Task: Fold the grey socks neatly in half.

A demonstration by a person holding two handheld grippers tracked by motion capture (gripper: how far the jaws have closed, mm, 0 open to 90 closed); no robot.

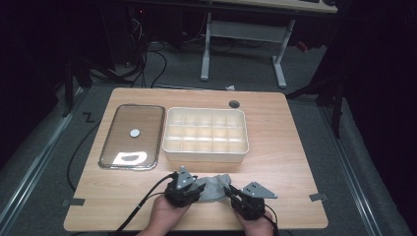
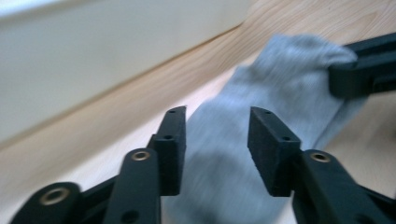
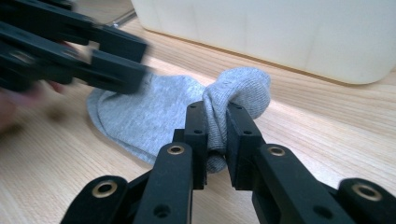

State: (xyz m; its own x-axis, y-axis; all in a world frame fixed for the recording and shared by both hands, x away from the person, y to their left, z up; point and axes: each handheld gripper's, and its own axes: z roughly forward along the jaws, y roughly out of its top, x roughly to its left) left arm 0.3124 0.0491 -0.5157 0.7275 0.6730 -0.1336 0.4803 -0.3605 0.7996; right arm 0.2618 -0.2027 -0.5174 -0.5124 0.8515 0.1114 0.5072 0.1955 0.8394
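So the white divided box (image 1: 205,135) in the middle of the table (image 1: 290,162) looks empty in every compartment, and the clear lid (image 1: 132,136) lies flat toward the left edge. The grey sock (image 1: 212,189) sits at the near edge, partly covered by both grippers and blurry up close. Right gripper (image 3: 216,122) is pinching a bunched fold of it, while the left gripper (image 2: 215,135) hangs over it with jaws spread, not squeezing.

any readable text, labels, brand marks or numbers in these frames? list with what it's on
None readable.
Grey fabric sock: plain knit, no print or logo visible.
White plastic divided box: no label or marking.
Clear lid with metal rim: a round pale spot and glare, no lettering.
Light wooden table: a dark Z-shaped mark sits on the floor by its left edge, not clearly a letter.
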